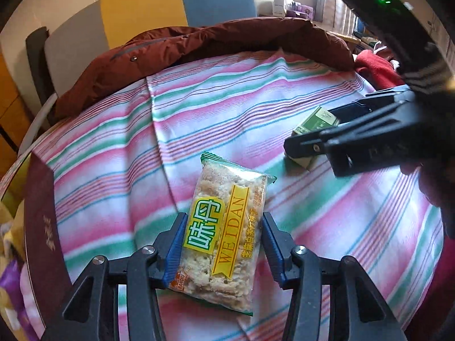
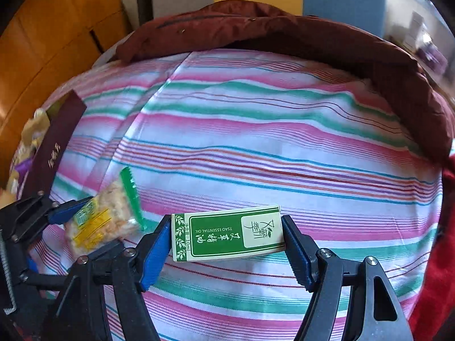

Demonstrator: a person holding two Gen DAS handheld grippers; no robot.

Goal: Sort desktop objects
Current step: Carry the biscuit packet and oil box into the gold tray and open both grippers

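A clear cracker packet (image 1: 224,236) with a yellow and green label lies on the striped cloth (image 1: 227,108), between the blue pads of my left gripper (image 1: 223,244), which touch its two long sides. It also shows in the right wrist view (image 2: 99,221). A green and white essential oil box (image 2: 229,233) lies between the pads of my right gripper (image 2: 227,241), which touch its two ends. In the left wrist view the box (image 1: 315,125) is partly hidden by the right gripper (image 1: 312,139).
A dark red booklet (image 1: 42,227) lies at the cloth's left edge, also in the right wrist view (image 2: 54,145). A maroon jacket (image 1: 199,45) runs along the far edge. A red cloth (image 1: 375,68) lies at the right. Small packets (image 1: 11,278) sit beyond the booklet.
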